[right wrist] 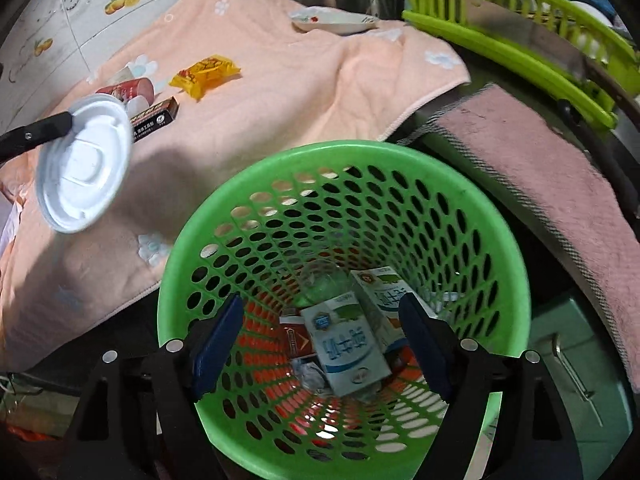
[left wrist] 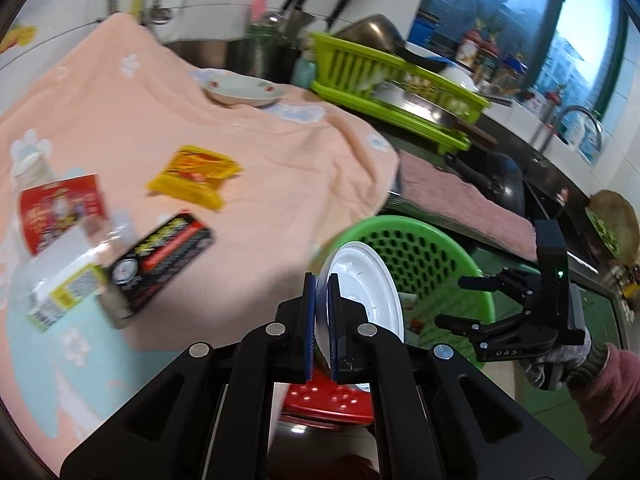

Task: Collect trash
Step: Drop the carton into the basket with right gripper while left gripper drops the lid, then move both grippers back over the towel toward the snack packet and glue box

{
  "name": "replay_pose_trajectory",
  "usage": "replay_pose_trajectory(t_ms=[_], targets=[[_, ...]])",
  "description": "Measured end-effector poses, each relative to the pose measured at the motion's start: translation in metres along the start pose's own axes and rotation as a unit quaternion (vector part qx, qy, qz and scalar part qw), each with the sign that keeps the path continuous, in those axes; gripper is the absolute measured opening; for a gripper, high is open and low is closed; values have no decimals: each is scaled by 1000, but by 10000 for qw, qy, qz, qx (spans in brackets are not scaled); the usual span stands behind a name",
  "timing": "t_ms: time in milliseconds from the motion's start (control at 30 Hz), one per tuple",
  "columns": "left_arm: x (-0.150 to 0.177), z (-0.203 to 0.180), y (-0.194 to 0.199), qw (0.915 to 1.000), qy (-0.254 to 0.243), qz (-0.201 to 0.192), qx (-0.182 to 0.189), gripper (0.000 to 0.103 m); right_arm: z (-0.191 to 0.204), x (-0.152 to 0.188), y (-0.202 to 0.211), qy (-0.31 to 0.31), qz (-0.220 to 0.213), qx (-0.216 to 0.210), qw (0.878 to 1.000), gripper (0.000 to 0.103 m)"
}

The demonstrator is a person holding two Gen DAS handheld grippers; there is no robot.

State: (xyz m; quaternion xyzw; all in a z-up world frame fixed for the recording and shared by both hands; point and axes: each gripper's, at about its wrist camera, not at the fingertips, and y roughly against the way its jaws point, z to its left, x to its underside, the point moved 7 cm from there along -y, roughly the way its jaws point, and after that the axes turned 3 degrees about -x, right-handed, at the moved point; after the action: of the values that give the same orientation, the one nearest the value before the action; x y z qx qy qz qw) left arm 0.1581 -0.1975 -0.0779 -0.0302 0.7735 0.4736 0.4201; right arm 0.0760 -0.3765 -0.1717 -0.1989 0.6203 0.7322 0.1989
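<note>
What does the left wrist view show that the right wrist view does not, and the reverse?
Only the left wrist view shows the right gripper and the faucet. Only the right wrist view shows the milk cartons inside the green basket. Both show the white lid held by the left gripper, and the yellow wrapper.

left wrist: blurry, faces towel (left wrist: pixel 200 128) | right wrist: over basket (right wrist: pixel 280 168) | shared: both

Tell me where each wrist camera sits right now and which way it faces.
Left wrist: behind the left claw, facing the peach towel; shows the white lid it pinches, plus the right claw and gloved hand.
Right wrist: above the green basket, looking down into it between the open right claw.
Shared: lid, basket, towel, yellow wrapper.
</note>
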Motion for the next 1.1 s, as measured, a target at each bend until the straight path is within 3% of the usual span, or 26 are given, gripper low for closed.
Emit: replay_pose_trajectory(t_ms=[600, 667, 733, 1100], targets=[[20, -49, -56, 9984, -238, 462, 232, 8, -23, 6, 41, -341, -477, 170, 9981, 78], [22, -48, -56, 9983, -224, 492, 228, 24, -22, 5, 42, -325, -490, 158, 9981, 78], [22, -46, -53, 9985, -245, 444, 183, 31, -21, 4, 42, -304, -499, 164, 9982, 78], [17, 2, -23, 9993, -113, 243, -249, 31, 15, -39, 34, 95, -604, -108, 9981, 78]])
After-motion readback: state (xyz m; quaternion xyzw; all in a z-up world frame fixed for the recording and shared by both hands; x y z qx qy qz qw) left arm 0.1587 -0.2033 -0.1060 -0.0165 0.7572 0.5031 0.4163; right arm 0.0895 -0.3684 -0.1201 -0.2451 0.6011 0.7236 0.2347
